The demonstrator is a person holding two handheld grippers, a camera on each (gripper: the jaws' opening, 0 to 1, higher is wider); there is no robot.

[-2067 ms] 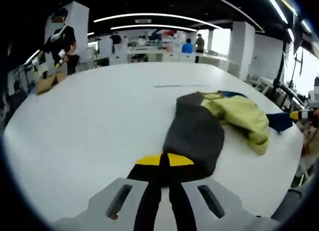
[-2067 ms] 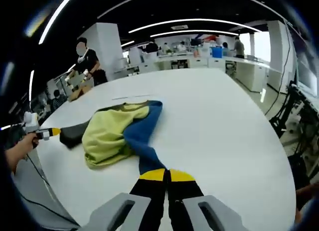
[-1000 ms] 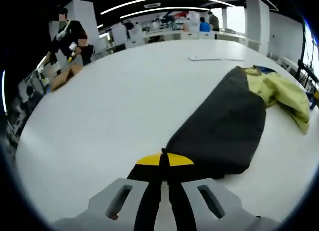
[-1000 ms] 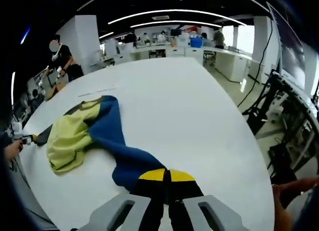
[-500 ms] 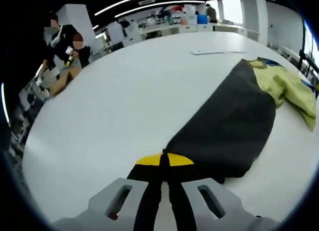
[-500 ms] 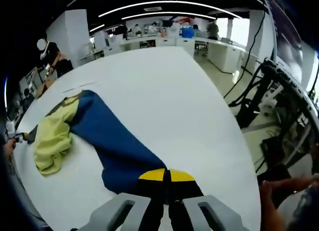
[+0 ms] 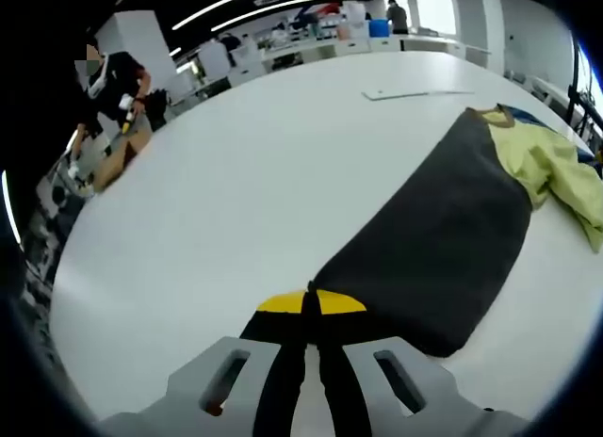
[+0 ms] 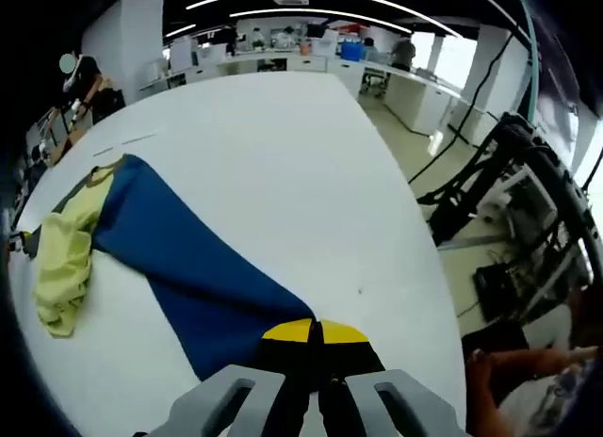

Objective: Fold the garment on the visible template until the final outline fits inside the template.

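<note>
The garment lies on a white table (image 7: 236, 173), stretched out between my two grippers. In the left gripper view its dark grey sleeve (image 7: 433, 239) runs from the yellow-green body (image 7: 551, 164) down to my left gripper (image 7: 311, 310), which is shut on the sleeve's end. The right gripper view has the blue sleeve (image 8: 198, 267) reaching from the yellow-green body (image 8: 61, 253) to my right gripper (image 8: 318, 338), shut on that sleeve's end. A thin pale strip (image 7: 415, 93), possibly the template edge, lies on the table beyond the garment.
The table's right edge (image 8: 429, 267) drops to a floor with cables and a black frame (image 8: 513, 202). A person's hand (image 8: 509, 366) is at the lower right. Another person (image 7: 113, 79) stands past the table's far left with a brown cloth (image 7: 118, 159). Desks fill the background.
Both grippers have pulled apart, drawing the grey and blue sleeves out long and flat. The bunched yellow-green body now sits farther from each gripper.
</note>
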